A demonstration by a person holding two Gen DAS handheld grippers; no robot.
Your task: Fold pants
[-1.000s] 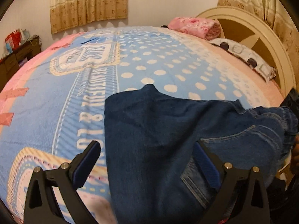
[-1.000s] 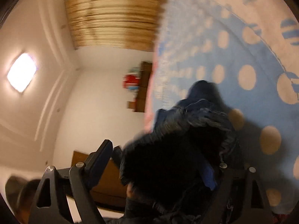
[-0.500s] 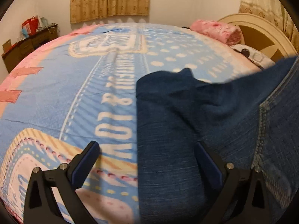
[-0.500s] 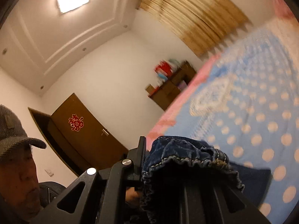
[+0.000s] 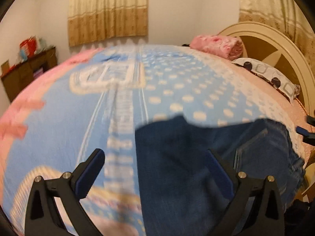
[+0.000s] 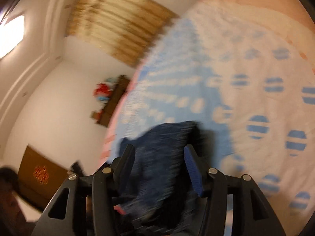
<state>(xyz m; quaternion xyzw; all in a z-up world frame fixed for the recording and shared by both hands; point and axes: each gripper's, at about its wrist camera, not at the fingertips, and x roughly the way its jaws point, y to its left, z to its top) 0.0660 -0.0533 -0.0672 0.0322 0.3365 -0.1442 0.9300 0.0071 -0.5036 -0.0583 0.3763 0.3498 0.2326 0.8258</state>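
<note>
Since half a second ago, my right gripper (image 6: pixel 159 162) is rolling back toward the bed (image 5: pixel 59 129), its jaws opening with blurred denim between them; whether they are pressing it I cannot tell. My left gripper (image 5: pixel 153 169) is hovering wide open, gripping nothing, above the pants (image 5: pixel 187 167), which are lying folded on the bedspread.
</note>
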